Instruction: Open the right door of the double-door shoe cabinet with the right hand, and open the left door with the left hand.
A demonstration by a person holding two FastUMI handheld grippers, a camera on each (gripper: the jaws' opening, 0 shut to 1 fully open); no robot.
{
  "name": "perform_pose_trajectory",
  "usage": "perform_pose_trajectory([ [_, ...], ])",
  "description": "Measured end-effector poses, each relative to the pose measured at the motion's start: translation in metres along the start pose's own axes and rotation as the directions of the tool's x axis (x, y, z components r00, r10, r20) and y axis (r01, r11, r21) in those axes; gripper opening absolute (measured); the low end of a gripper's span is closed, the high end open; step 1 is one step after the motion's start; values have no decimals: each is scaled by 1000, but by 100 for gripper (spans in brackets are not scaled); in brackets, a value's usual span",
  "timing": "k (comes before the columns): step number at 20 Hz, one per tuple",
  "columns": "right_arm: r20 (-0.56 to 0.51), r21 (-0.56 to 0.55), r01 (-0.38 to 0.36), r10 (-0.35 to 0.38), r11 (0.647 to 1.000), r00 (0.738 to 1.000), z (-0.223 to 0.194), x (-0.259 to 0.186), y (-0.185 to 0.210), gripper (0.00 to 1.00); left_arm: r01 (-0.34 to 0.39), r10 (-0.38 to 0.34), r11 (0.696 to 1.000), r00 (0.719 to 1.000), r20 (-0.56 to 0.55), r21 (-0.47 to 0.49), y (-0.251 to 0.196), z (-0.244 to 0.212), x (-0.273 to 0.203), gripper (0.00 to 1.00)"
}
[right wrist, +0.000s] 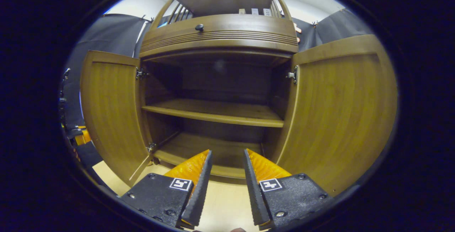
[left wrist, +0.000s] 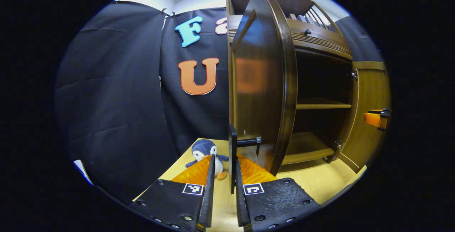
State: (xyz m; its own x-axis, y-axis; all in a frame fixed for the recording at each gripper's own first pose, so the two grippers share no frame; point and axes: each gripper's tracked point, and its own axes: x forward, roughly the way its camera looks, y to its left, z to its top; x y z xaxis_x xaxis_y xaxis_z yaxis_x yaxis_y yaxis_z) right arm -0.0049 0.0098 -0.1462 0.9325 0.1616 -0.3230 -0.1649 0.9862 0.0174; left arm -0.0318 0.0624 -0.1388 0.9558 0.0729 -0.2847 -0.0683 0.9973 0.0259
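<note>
With both doors already swung wide, the left gripper [left wrist: 224, 161], fingers apparently closed on the left door's [left wrist: 261, 82] black handle [left wrist: 233, 154], should release squarely, while the right gripper [right wrist: 225, 154] hangs parted before the shoe cabinet [right wrist: 220, 33].

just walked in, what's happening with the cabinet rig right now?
A person is working a shoe cabinet with two handheld grippers. Both doors stand open: the left door and right door are swung wide, baring empty shelves. The left gripper sits at the left door's black handle, which stands between its fingers; a grip can't be confirmed. The right gripper is open, holding nothing, facing the interior. A plush penguin sits on the floor.
</note>
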Motion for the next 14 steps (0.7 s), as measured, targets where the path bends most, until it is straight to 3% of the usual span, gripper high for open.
perform_pose_trajectory([
  [1,-1,-3,1,-1,1000,1000,1,0,0,56,5,-5,1000,1000,-4,-6,3,-1,-1,36],
  [2,-1,-5,0,0,1000,1000,1,0,1,60,14,-14,1000,1000,-7,-16,5,-2,-3,36],
  [3,-1,-6,2,-2,1000,1000,3,0,1,56,14,-14,1000,1000,-16,-23,7,-5,-4,36],
  [4,-2,-7,2,-2,1000,1000,3,1,2,56,3,-4,1000,999,-34,-16,14,-13,-8,27],
  [7,-1,-17,-6,6,1000,1000,6,2,14,56,-24,23,1000,999,-42,-5,28,-18,-12,22],
  [10,-10,-27,-16,16,1000,1000,4,3,19,56,-61,62,998,997,-54,10,40,-19,-18,23],
  [12,-9,-30,-13,13,999,1000,7,3,21,56,-122,125,991,990,-61,59,56,-22,-25,22],
  [13,-8,-31,-10,10,999,1000,7,2,22,56,-136,140,989,988,-66,64,62,-24,-31,35],
  [14,-8,-30,-8,8,1000,1000,6,1,23,60,-153,157,986,985,-65,62,67,-23,-37,29],
])
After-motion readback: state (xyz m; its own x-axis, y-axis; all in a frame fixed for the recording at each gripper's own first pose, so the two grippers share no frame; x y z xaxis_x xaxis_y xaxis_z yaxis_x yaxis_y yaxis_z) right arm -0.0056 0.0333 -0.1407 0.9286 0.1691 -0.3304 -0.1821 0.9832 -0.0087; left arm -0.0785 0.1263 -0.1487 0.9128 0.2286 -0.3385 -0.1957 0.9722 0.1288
